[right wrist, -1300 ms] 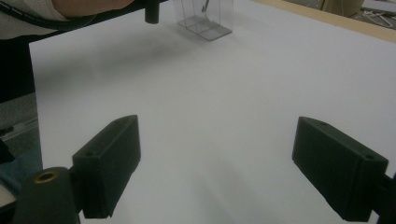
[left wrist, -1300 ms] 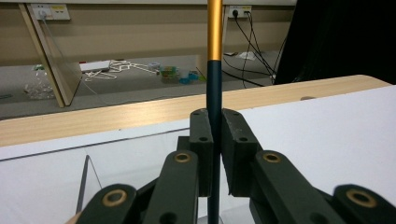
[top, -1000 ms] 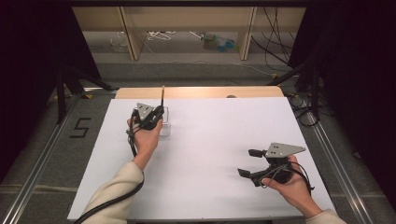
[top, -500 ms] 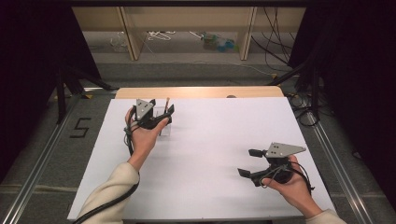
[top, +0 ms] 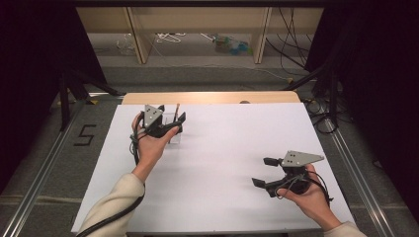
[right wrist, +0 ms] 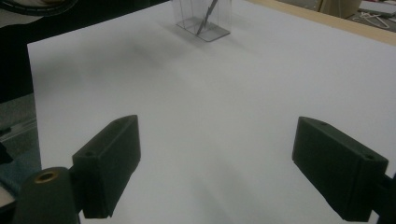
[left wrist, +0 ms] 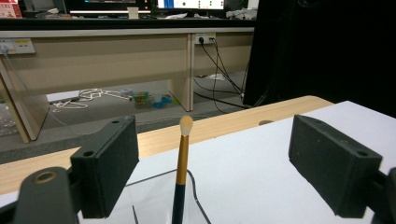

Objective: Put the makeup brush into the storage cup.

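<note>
Near the table's far left corner, the left gripper (top: pixel 174 122) hangs with its jaws spread wide around a gold-handled brush (left wrist: pixel 182 163) standing upright in a clear holder (top: pixel 172 133); backing out well means drawing straight away so neither jaw tips the brush. Compared with a second ago, the hand has drawn back from the brush toward the person, while the right gripper (top: pixel 264 172), jaws apart and empty, sits unchanged at the near right.
</note>
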{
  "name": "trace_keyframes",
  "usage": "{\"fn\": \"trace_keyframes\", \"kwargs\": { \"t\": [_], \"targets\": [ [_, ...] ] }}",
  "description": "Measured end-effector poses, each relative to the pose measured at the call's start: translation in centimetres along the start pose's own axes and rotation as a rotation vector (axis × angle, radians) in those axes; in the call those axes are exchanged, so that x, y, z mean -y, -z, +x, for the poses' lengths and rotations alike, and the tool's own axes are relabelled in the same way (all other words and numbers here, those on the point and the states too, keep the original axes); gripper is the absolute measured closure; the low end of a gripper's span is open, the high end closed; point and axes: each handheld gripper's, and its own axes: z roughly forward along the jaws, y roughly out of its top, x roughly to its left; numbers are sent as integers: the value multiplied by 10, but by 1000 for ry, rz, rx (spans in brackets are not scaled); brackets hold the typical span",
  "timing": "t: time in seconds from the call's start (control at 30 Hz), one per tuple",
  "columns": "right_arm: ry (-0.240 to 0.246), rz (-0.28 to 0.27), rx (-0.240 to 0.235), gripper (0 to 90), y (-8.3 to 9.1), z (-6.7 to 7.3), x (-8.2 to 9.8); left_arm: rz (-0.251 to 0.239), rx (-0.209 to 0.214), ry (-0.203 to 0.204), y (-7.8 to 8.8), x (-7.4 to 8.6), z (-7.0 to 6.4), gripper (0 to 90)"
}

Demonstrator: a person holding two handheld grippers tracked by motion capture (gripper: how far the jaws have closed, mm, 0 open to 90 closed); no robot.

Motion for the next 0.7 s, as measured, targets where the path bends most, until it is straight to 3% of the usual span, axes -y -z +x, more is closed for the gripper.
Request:
{"fn": "trace_keyframes", "kwargs": {
  "t": [0.17,0.3,0.33,0.43,0.57,0.7],
  "targets": [
    [-2,0,-1,161,0,0,0,1,19,-8,5,-1,0,158],
    [-2,0,0,161,0,0,0,3,39,-48,8,-2,0,159],
    [-2,-1,0,161,0,0,0,3,47,-36,9,-2,-1,159],
    [0,-4,2,161,0,0,0,-2,61,-60,12,-3,-1,160],
    [1,-4,2,161,0,0,0,-10,76,-63,17,-4,-2,160],
    [3,-3,8,161,1,0,0,-7,94,-30,22,-4,-5,160]
  ]
}}
